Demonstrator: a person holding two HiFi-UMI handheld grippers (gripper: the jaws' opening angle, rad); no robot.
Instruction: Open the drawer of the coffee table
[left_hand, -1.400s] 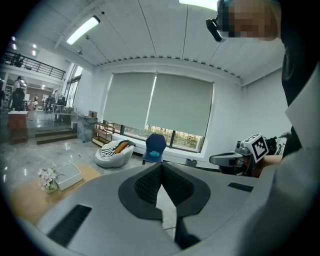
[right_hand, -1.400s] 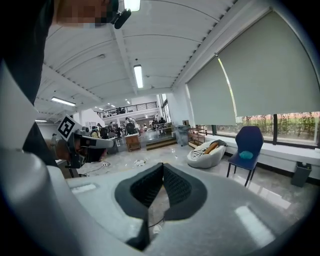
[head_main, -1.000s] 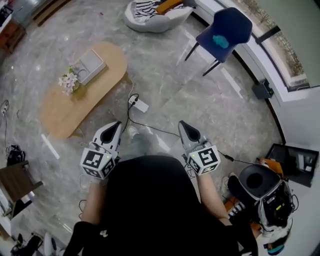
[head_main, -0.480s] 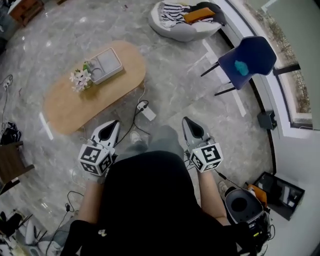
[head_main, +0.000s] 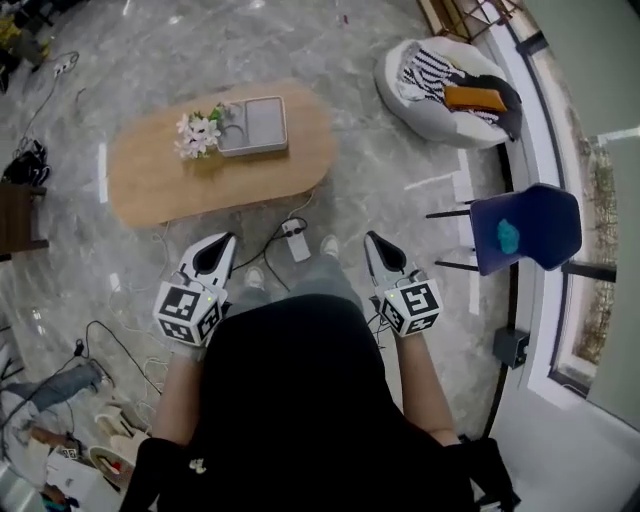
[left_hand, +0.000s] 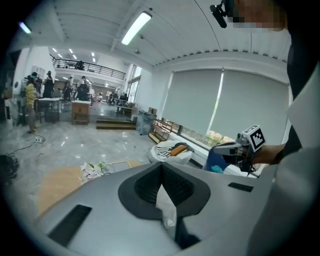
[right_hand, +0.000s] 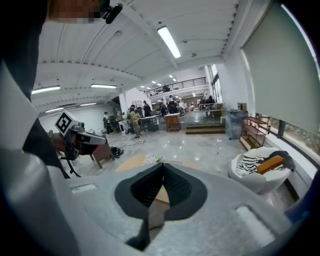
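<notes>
The oval wooden coffee table (head_main: 160, 185) stands on the marble floor ahead of me, with white flowers (head_main: 197, 132) and a grey tray (head_main: 253, 125) on its top. No drawer shows in any view. My left gripper (head_main: 222, 240) is shut and empty, held in the air short of the table's near edge. My right gripper (head_main: 371, 239) is shut and empty too, level with it and off the table's right end. In the left gripper view the table (left_hand: 50, 182) lies beyond the closed jaws. The right gripper view shows the table (right_hand: 131, 163) past its closed jaws.
A white power strip (head_main: 297, 240) with cables lies on the floor between table and feet. A blue chair (head_main: 525, 235) stands at right, a beanbag (head_main: 440, 85) with cushions at the far right. Clutter and cables (head_main: 70, 400) lie at lower left. A dark side table (head_main: 15, 215) sits at the left edge.
The view has swung round: the coffee table has come from the upper left to straight ahead, the chair and beanbag have slid right. Both grippers stay shut and held in front of the body.
</notes>
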